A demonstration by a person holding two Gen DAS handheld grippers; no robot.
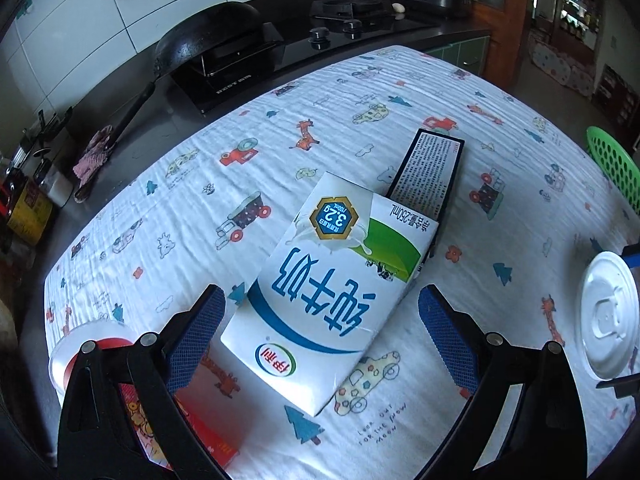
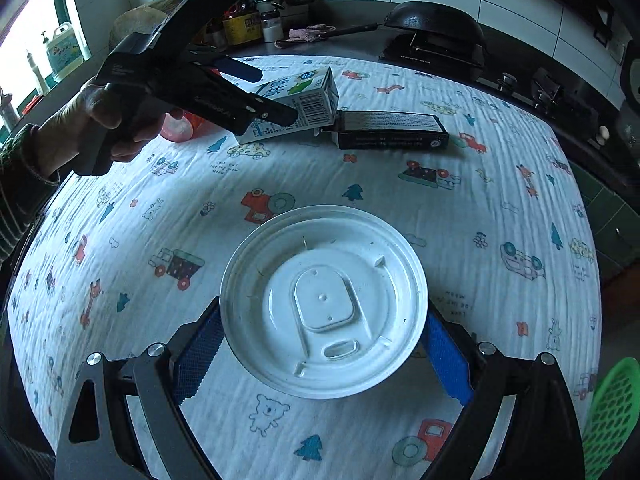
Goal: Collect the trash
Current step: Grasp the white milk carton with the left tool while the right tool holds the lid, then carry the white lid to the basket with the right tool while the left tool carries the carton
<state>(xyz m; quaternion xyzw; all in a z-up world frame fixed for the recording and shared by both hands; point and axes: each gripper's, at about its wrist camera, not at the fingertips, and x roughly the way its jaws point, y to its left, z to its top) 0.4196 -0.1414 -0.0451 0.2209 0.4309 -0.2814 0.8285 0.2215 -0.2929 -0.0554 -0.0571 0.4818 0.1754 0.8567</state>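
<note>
Left to right across a counter (image 1: 132, 216) w/ a cartoon-print cloth: a red-and-white cup (image 1: 86, 344) and a red packet (image 1: 192, 420) at the near-left edge, then a milk carton (image 1: 320, 300) lying flat, its far end resting on a dark flat box (image 1: 430, 172), then a white round lid (image 2: 324, 300), and a green basket (image 2: 612, 416) at the far right edge.

The left gripper (image 1: 322, 336) hangs over the carton, jaws spread wide on either side of it, pads not touching. The right gripper (image 2: 322, 354) has the lid between its jaws, which stand wide; the blue pads sit right at the rim, so it looks pinched, tho contact is hard to confirm. A hand (image 2: 100, 120) holds the left gripper.

Likely step: picking up the carton while the lid goes to the basket. To do it well, prob. lower the left jaws squarely across the carton's narrow width, close gently so it doesn't crush or slide off the box, and keep the lid level.

Count: 1 carton, 1 box, 1 lid, 1 cup, 1 packet, 1 basket, 2 grippers.
</note>
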